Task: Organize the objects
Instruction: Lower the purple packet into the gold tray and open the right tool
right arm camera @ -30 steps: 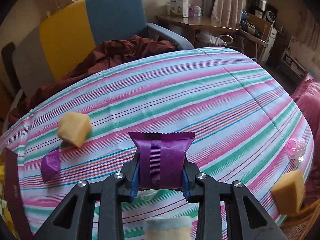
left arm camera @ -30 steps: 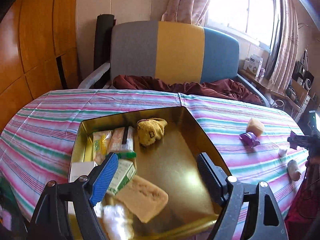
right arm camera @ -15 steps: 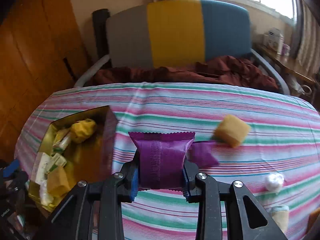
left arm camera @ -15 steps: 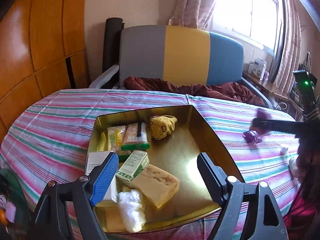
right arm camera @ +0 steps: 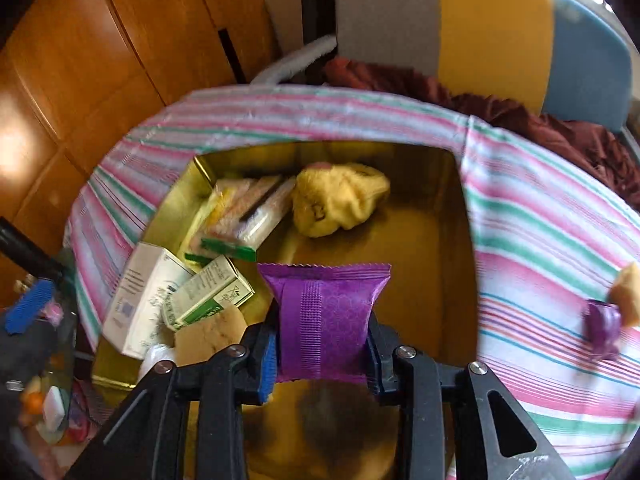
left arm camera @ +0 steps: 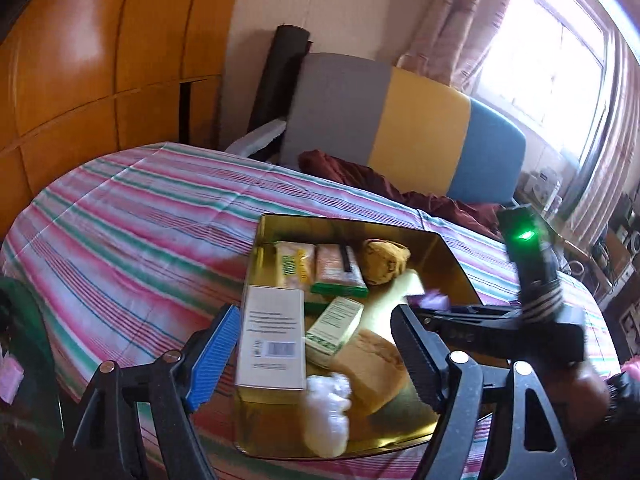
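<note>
One purple packet [right arm camera: 326,320], two sponges [left arm camera: 370,368] [right arm camera: 626,294].

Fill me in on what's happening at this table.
A person with a gripper in each hand is sorting small items into a gold tin on a striped tablecloth. The right gripper is shut on a purple packet and holds it over the tin. The left gripper holds nothing, its jaws closing slightly. Boxes, a sponge and a yellow plush toy already lie inside.

The shiny purple packet [right arm camera: 325,322], crimped edges and all, hangs flat-on over the gold tin [right arm camera: 456,184]. Inside that tin sit boxes, wrapped snacks, sponge and a yellow plush.
</note>
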A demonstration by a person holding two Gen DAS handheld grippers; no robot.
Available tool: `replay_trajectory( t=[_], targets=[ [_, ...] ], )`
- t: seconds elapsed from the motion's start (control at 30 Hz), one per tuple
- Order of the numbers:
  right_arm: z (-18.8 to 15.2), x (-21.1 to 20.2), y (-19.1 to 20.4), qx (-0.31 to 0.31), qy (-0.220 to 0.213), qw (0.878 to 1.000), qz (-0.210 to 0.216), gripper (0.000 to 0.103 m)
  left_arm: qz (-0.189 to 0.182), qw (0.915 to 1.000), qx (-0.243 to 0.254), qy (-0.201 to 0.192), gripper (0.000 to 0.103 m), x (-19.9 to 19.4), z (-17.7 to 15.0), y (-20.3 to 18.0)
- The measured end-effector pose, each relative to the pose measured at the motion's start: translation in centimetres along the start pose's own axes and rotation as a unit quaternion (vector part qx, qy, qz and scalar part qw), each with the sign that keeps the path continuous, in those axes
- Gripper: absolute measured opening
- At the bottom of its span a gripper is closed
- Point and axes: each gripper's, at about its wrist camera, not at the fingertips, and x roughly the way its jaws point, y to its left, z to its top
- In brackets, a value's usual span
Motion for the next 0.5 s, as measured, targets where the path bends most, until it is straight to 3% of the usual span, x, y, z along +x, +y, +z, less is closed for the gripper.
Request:
replay_trajectory(
  t=[0.17, 0.4, 0.5],
  targets=[
    [-0.1, 1.3, 0.6, 0.021, 0.005, 0.999, 0.035, 0.037, 0.002, 1.0, -0.006, 0.005, 0.077, 0.3, -0.2, 0.7],
    [-0.7, -0.3, 0.7, 0.027, -0.017, 0.999, 0.044, 0.038, 0.001, 0.9997, 0.0, 0.024, 0.073, 0.9, -0.8, 0.1],
    [-0.8, -1.6, 0.2, 0.032, -0.034, 0.998, 0.042, 0.048, -0.001, 0.9997, 0.009, 0.024, 0.073, 0.8, -1.1, -0.5]
  ],
)
